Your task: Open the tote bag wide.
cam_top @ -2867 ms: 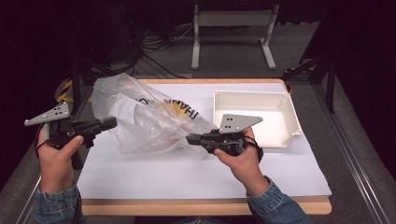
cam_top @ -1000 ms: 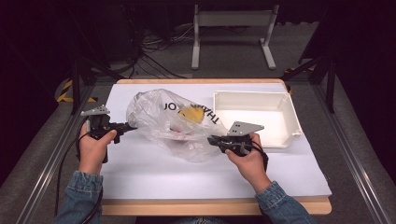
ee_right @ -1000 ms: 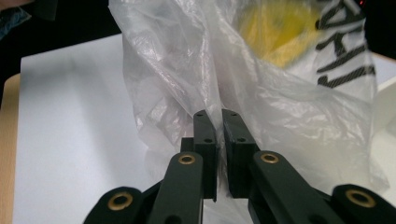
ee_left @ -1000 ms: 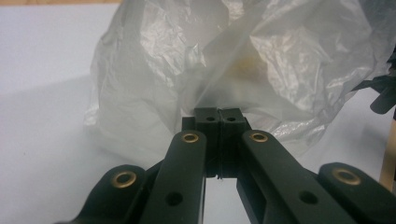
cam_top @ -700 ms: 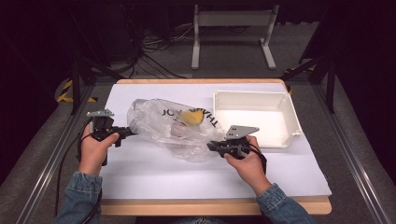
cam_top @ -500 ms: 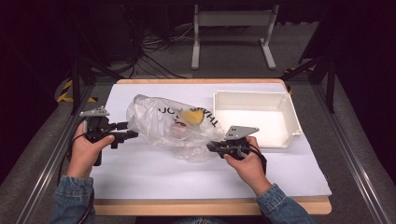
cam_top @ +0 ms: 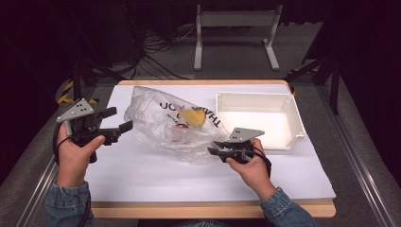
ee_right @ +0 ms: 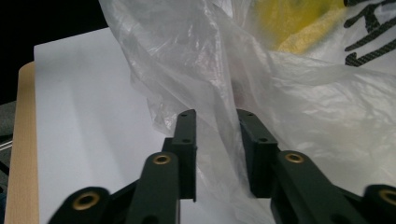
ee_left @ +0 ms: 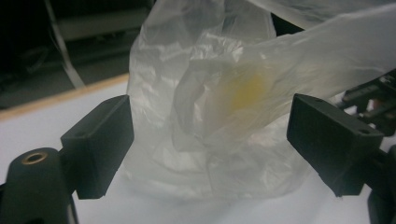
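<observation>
A clear plastic bag (cam_top: 165,123) with black lettering lies crumpled on the white sheet, and a yellow object (cam_top: 193,116) and a small red thing (cam_top: 178,126) show through it. My left gripper (cam_top: 118,119) is open just off the bag's left end, touching nothing. In the left gripper view the bag (ee_left: 210,116) with the yellow blur (ee_left: 245,88) sits ahead of the wide jaws of my left gripper (ee_left: 210,140). My right gripper (cam_top: 213,148) is at the bag's near right edge. In the right gripper view a fold of the bag (ee_right: 280,93) passes between the narrowly parted jaws of my right gripper (ee_right: 217,121).
A white rectangular tray (cam_top: 293,118) stands at the right, just behind my right hand. The white sheet (cam_top: 156,175) covers a wooden table. Cables and a white stand's legs (cam_top: 234,33) lie on the floor beyond the far edge.
My left gripper has let go of the bag's left end, opened wide and drawn back to the left. The bag has sunk onto the sheet. My right hand has barely moved.
</observation>
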### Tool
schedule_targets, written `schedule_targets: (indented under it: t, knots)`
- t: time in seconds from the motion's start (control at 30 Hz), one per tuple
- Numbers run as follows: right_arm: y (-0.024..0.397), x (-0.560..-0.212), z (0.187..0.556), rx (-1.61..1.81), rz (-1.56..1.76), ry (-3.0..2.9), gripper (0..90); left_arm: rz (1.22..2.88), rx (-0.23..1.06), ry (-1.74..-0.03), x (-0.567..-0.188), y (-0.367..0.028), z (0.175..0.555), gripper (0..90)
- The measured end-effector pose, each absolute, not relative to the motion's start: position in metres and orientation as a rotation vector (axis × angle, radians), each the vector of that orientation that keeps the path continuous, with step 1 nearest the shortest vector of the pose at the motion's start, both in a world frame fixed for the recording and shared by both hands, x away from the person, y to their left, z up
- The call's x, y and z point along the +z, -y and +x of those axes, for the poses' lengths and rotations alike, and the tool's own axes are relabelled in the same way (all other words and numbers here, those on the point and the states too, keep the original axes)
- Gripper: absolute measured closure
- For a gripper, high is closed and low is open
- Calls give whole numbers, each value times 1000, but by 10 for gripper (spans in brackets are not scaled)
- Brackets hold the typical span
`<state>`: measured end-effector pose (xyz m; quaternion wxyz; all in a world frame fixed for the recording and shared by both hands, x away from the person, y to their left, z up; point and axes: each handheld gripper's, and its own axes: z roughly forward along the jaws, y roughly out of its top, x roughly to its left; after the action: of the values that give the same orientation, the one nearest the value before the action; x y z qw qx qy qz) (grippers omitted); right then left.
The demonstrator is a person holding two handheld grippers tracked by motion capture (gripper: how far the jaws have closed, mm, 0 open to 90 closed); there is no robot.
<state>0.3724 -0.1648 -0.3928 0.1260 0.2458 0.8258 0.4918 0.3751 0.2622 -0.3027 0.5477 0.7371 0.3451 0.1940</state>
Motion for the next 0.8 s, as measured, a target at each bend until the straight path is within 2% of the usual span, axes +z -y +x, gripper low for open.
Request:
schedule_targets:
  t: [0.07,0.17,0.27,0.37,0.47,0.8]
  knots:
    - [164,-389,370,1439,704,-2394,564,1729,482,-786,-303,-258,378,240]
    - [164,-380,366,1443,672,-2354,412,1734,482,-764,-307,-253,384,403]
    - [167,-367,361,1461,633,-2330,352,1737,437,-756,-312,-249,390,632]
    - [169,-354,357,1488,608,-2302,331,1742,408,-750,-315,-245,394,793]
    - [169,-344,353,1508,585,-2282,334,1736,362,-756,-319,-240,398,870]
    - [147,-314,350,1590,473,-2279,668,1746,309,-773,-326,-232,404,896]
